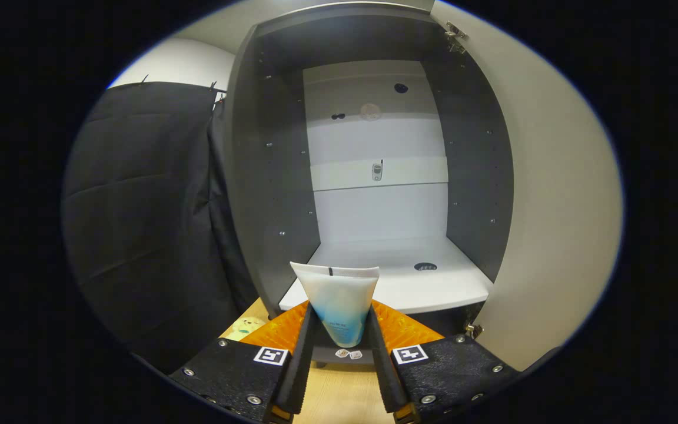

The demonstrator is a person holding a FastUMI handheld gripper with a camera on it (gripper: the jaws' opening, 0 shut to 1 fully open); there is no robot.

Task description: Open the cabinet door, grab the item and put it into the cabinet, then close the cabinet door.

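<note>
A white and blue squeeze tube (339, 300) stands upright between my fingers, crimped end up, and my gripper (339, 321) is shut on it. Just beyond the tube is the open cabinet (268, 176), dark grey inside with a white back panel. Its white bottom shelf (398, 277) lies right behind the tube's top. The cabinet door (551, 194) is swung open on the right, pale and hinged at top and bottom.
A small round dark fitting (425, 267) sits on the shelf toward its right. A wooden tabletop (339, 394) lies under the fingers. A small yellow plush toy (246, 327) rests on the table left of the fingers. Black cloth (150, 218) hangs left of the cabinet.
</note>
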